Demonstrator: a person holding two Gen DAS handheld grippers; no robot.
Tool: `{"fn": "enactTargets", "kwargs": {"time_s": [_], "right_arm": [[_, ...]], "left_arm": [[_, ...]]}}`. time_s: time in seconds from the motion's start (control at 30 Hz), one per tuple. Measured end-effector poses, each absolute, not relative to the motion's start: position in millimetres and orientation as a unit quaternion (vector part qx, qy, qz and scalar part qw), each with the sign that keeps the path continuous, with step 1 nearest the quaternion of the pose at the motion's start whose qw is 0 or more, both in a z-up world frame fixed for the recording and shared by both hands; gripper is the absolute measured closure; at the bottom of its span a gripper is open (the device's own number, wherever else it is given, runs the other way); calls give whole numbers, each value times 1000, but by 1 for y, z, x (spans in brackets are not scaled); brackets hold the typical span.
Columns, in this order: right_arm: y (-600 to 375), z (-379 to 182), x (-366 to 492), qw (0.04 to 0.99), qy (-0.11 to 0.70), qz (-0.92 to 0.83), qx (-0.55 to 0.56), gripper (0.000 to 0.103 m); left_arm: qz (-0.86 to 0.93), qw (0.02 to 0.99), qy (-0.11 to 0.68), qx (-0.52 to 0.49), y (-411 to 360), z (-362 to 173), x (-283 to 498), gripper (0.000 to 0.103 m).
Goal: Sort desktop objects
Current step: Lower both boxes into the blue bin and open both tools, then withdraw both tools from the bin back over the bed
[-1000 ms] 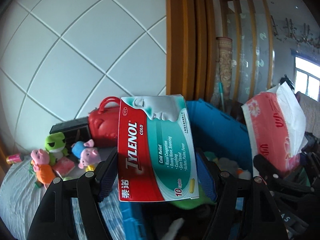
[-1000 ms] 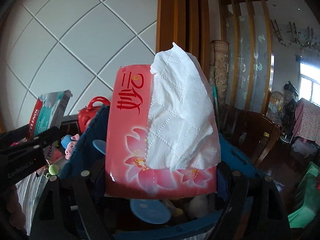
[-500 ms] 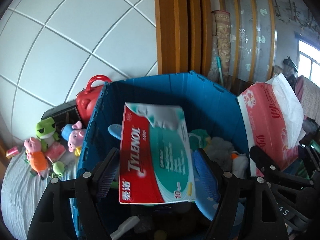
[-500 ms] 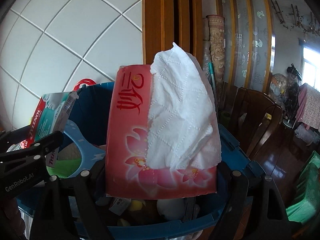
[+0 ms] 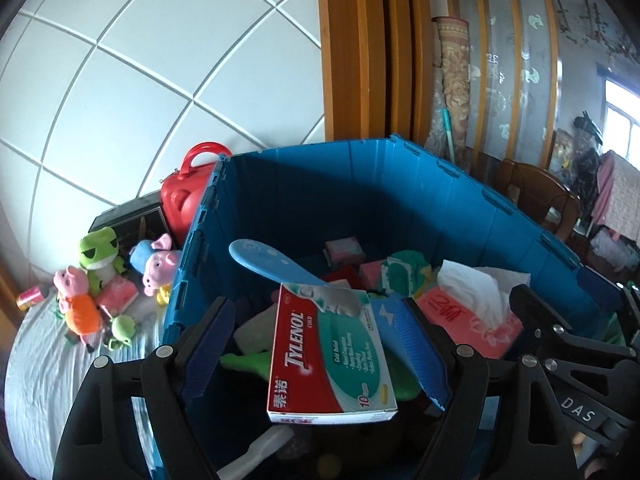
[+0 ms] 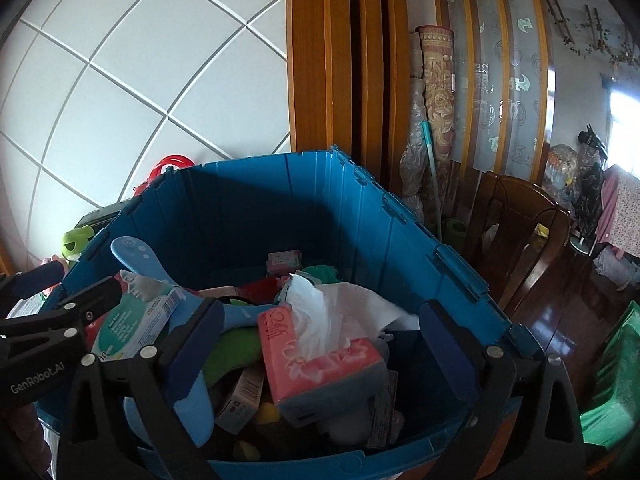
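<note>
Before a white tiled wall (image 5: 140,92), the blue crate (image 5: 360,184) holds the Tylenol box (image 5: 326,354) between the left gripper's (image 5: 316,354) spread, empty fingers, and the tissue pack (image 6: 320,364) between the right gripper's (image 6: 316,356) wide-open, empty fingers.

Both tools hang over the blue crate (image 5: 360,184): the left tool (image 5: 316,344) spread wide, the right tool (image 6: 320,344) likewise gaping, gripping nothing.

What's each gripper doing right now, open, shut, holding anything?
Left gripper: open, Tylenol box loose between the jaws over the blue bin.
Right gripper: open, tissue pack lying in the bin.
</note>
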State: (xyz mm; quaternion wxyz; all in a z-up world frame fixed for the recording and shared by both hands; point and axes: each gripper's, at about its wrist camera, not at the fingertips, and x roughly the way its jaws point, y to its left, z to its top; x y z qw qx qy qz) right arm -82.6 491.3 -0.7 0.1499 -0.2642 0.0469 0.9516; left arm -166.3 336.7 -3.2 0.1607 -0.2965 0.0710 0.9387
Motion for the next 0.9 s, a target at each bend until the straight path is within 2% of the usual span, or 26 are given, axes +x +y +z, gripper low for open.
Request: {"fn": "enactTargets", "kwargs": {"time_s": [0.23, 0.43, 0.67, 0.9], "right_arm": [[476, 7, -81, 142, 49, 955, -256, 4], [432, 27, -79, 121, 41, 965, -228, 4], [340, 58, -81, 72, 38, 982, -169, 3], [207, 61, -115, 5, 31, 988, -151, 3]], "left_arm": [[945, 156, 62, -283, 310, 4, -162, 20], [954, 137, 45, -262, 256, 14, -159, 20], [962, 92, 24, -255, 141, 10, -161, 20], [951, 16, 24, -307, -2, -29, -181, 20]]}}
